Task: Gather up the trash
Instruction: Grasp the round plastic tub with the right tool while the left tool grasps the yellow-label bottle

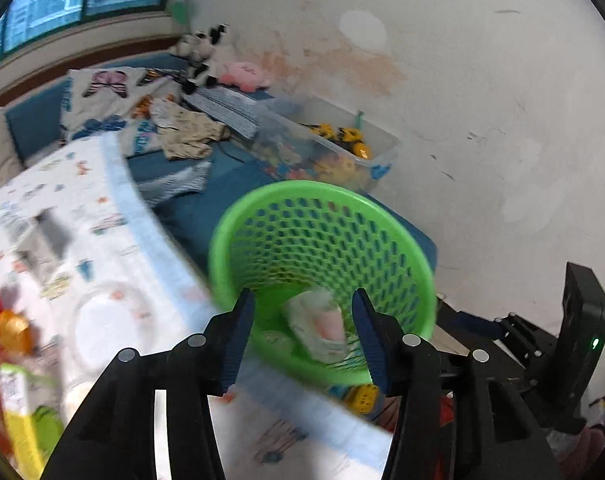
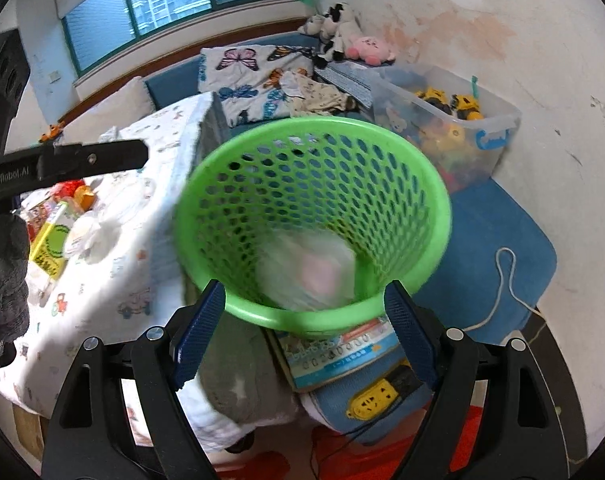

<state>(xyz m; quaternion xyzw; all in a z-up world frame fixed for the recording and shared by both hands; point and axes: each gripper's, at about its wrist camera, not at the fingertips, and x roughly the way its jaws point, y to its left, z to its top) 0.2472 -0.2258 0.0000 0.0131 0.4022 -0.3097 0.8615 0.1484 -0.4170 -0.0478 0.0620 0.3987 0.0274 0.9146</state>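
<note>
A green perforated basket (image 1: pixel 382 216) stands beside the cloth-covered table (image 1: pixel 62 200). My left gripper (image 1: pixel 302 332) hangs open just above the basket's near rim. A white and pink packet (image 1: pixel 318 328) lies blurred inside, in line with the gap between the fingers but clear of the pads. In the right wrist view the same basket (image 2: pixel 342 148) and packet (image 2: pixel 306 272) sit just ahead of my right gripper (image 2: pixel 304 304), which is open and holds nothing. More trash lies on the table: a yellow-green carton (image 2: pixel 50 248), crumpled white tissue (image 2: pixel 90 232), red wrappers (image 2: pixel 64 188) and orange peel (image 2: pixel 84 196).
A clear bin of toys (image 2: pixel 494 128) stands behind the basket against the stained wall. Under the basket are a blue mat (image 2: pixel 482 240), a book (image 2: pixel 342 352) and a yellow power strip (image 2: pixel 378 396). A white cord (image 2: pixel 506 276) trails right. The left tool's black frame (image 2: pixel 62 164) crosses the table.
</note>
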